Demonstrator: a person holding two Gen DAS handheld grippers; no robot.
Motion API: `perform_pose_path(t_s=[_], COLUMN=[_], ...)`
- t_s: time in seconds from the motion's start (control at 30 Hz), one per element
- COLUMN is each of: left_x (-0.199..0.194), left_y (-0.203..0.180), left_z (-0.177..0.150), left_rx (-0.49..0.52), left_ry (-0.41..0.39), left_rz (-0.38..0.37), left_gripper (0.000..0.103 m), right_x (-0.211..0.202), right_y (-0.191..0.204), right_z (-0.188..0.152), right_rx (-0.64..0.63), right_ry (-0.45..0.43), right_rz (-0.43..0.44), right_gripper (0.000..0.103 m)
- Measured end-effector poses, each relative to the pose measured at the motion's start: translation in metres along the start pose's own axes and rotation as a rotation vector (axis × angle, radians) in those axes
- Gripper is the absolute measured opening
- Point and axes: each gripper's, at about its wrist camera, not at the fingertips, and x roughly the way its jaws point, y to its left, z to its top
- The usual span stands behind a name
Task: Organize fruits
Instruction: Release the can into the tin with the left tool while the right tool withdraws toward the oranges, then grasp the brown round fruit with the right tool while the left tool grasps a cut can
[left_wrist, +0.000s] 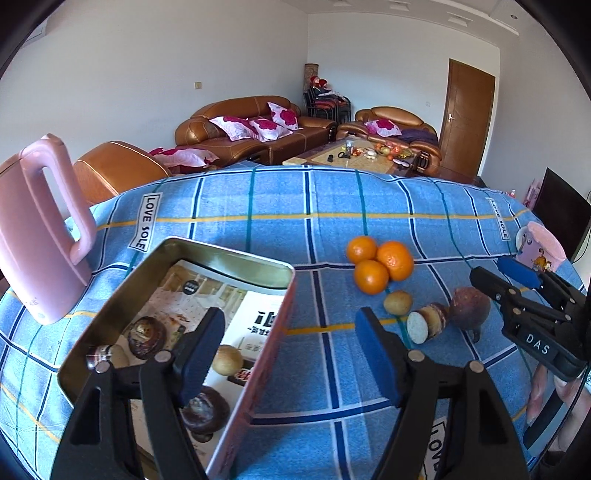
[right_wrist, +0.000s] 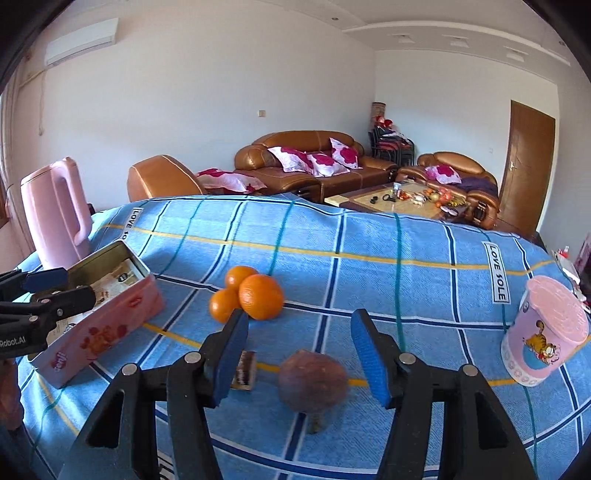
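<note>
on a tabletop (left_wrist: 258, 206) spread with a blue plaid cloth, three oranges (left_wrist: 380, 264) sit clustered and touching near the middle, with a small yellowish round fruit (left_wrist: 398, 302) just in front of them. beside that fruit lies a cut piece of sweet potato (left_wrist: 428, 323) showing its pale face, and just to its right a dark purple round root vegetable (left_wrist: 470, 308).

the left gripper (left_wrist: 291, 352) hovers over the right wall of an open pink tin box (left_wrist: 258, 369), its jaws spread, one blue pad inside the tin and the other outside above the cloth. the tin, at the near left, is lined with a printed sheet (left_wrist: 255, 321) and holds a pale round fruit (left_wrist: 227, 359) and some dark brown round items.

the right gripper (right_wrist: 301, 356) is poised low over the purple root vegetable (right_wrist: 313, 384), jaws spread wide to either side of it and not touching it. the oranges (right_wrist: 247, 297) lie just beyond its left pad.

a pink kettle (left_wrist: 40, 229) stands at the far left, and a pink cartoon-printed cup (right_wrist: 545, 328) at the right edge. brown leather sofas (left_wrist: 255, 125) fill the room behind.
</note>
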Motion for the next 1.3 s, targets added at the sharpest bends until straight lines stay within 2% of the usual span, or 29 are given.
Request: perform_pose_path(t_s=[0.23,0.33,0.47,0.73,0.77,0.87,1.0,1.07,1.17,1.3], left_x=[0.027,0.034,0.036,0.035,0.035,0.031,0.017,0.015,0.020,0.038], left_y=[-0.017,-0.019,-0.021,-0.026,-0.028,-0.032,-0.040,-0.048,-0.065,-0.082], left_z=[0.001,0.002,0.002,0.000,0.001,0.001,0.006,0.008,0.007,0.002], left_rx=[-0.002,0.000,0.001,0.011,0.015,0.027,0.057,0.062,0.072,0.055], left_ry=[0.041,0.042,0.040,0.034,0.036,0.037,-0.020,-0.018,0.020,0.091], left_rz=[-0.013,-0.004,-0.008,-0.016,-0.017,-0.023,0.003,-0.030,-0.087,-0.136], left_gripper=[0.075,0.076,0.080,0.086,0.087,0.087,0.087,0.087,0.087,0.081], right_x=[0.012,0.016,0.025,0.041,0.041,0.035,0.025,0.022,0.017,0.015], right_y=[-0.007,-0.007,-0.008,-0.013,-0.014,-0.016,-0.023,-0.029,-0.035,-0.048], right_z=[-0.007,-0.011,-0.016,-0.023,-0.023,-0.023,-0.021,-0.021,-0.020,-0.020], right_rx=[0.012,0.020,0.018,0.055,0.062,0.064,0.087,0.101,0.095,0.133], right_ry=[0.080,0.114,0.172,0.252,0.253,0.235,0.198,0.187,0.169,0.168], right_rz=[0.019,0.040,0.019,0.052,0.055,0.052,0.002,-0.027,-0.097,-0.109], right_gripper=[0.062,0.068,0.069,0.069,0.069,0.053,0.053,0.053,0.053,0.053])
